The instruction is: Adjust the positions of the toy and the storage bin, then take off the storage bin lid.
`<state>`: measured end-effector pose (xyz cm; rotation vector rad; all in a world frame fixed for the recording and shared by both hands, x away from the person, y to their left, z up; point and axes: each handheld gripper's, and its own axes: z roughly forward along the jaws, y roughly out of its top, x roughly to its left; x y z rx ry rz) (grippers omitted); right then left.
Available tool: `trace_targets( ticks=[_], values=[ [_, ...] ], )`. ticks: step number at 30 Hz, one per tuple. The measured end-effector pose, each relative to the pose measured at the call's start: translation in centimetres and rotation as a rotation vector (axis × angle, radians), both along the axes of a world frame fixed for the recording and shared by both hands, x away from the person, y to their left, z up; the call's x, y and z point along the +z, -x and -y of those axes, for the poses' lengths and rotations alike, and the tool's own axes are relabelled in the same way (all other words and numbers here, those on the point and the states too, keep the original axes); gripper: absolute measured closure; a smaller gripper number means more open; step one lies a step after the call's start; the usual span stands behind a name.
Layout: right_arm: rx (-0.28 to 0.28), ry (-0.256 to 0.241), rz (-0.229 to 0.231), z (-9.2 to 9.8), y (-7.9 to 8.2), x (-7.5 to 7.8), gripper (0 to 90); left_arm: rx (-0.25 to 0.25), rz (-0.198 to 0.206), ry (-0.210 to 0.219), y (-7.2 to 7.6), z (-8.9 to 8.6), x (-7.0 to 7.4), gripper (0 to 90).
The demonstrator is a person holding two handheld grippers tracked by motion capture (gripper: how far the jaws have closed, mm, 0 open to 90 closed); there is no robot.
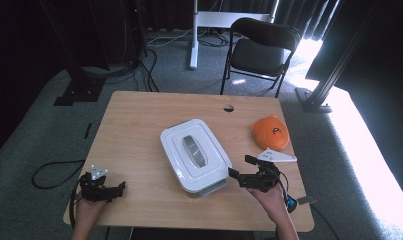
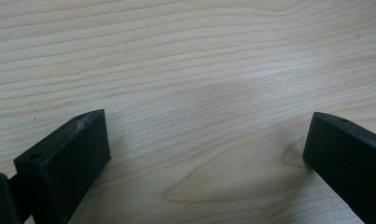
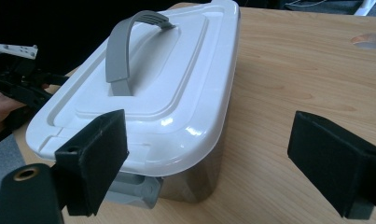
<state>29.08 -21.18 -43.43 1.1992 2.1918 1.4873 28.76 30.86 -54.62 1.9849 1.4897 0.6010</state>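
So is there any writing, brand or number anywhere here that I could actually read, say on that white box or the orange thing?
Orange thing: one small dark mark on top, too small to read.
White box: lid and grey handle carry no writing in the high view or the right gripper view.
Table: no text.

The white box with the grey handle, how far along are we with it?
Nothing looks done yet: the white lid sits closed on the box, grey handle lying flat. In hand: the right gripper is open beside the box's near end, touching nothing. The left gripper is open over bare table. Gripping and opening it seem left.
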Motion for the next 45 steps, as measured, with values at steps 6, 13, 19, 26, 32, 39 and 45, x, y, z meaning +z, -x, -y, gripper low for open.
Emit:
trace_targets(
  ticks=[6, 13, 19, 26, 32, 39, 45],
  values=[
    [-0.001, 0.017, 0.006, -0.4, 0.1, 0.1, 11.5, -0.016, 0.001, 0.002, 0.0, -0.1, 0.0, 0.8],
    [0.017, 0.056, 0.012, -1.4, 0.2, 0.3, 11.5, -0.025, 0.002, 0.0, -0.1, -0.1, 0.0, 0.8],
    [0.024, 0.093, 0.026, -2.2, 0.0, 0.4, 11.8, -0.031, 0.003, 0.001, -0.2, -0.1, 0.0, 0.8],
    [0.029, 0.117, 0.037, -3.3, -0.7, 0.9, 11.8, -0.031, 0.003, 0.001, -0.2, -0.1, 0.0, 0.8],
    [0.048, 0.142, 0.045, -4.6, -1.1, 1.6, 13.4, -0.038, 0.002, 0.001, -0.2, -0.1, 0.0, 0.9],
    [0.074, 0.162, 0.036, -6.2, -1.6, 1.7, 13.5, -0.043, 0.001, 0.0, -0.2, -0.1, 0.0, 0.9],
    [0.105, 0.195, 0.045, -8.5, -1.8, 2.0, 18.2, -0.043, 0.001, -0.001, -0.2, -0.1, 0.0, 0.8]
  ],
)
